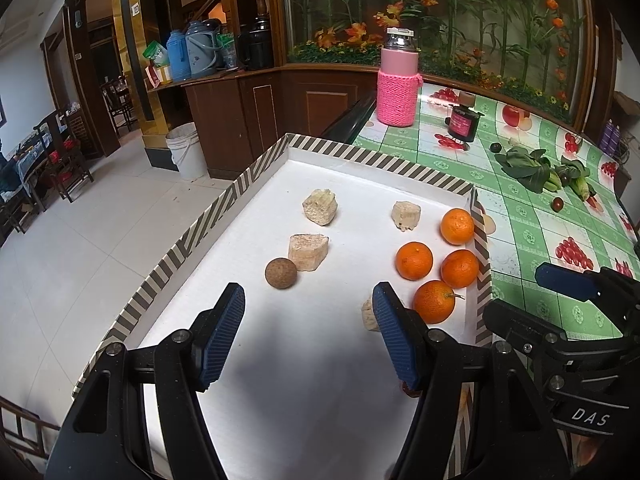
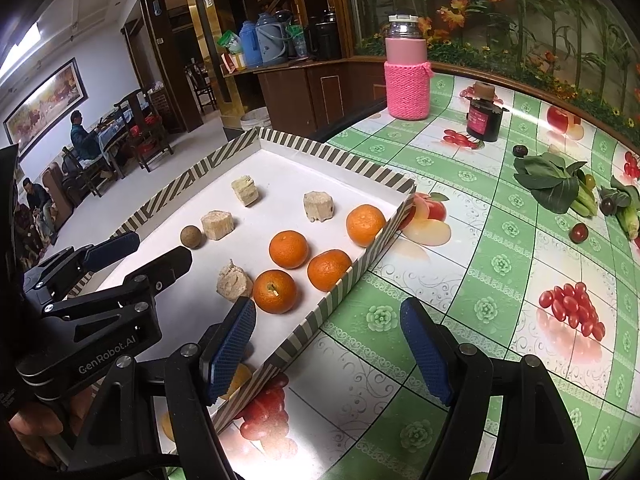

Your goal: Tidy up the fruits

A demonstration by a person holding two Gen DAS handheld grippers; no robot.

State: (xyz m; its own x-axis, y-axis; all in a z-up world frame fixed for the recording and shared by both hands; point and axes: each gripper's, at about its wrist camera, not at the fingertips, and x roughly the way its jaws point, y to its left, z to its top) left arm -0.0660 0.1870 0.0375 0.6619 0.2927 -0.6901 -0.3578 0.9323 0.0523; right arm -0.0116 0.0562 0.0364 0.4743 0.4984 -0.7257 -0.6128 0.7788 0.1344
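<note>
Both jaw sets stood apart and empty. I judged the risk as clipping the tray [image 1: 256,168] wall or knocking the oranges [image 1: 414,261] into a roll. Those lay ahead and right of my left gripper [image 1: 308,336], ahead and left of my right gripper [image 2: 328,344], untouched.

left wrist: close above white striped-rim cardboard tray [image 1: 360,160], angled down | right wrist: beside its right rim | shared: tray, four round orange tangerines [image 1: 414,261]
</note>
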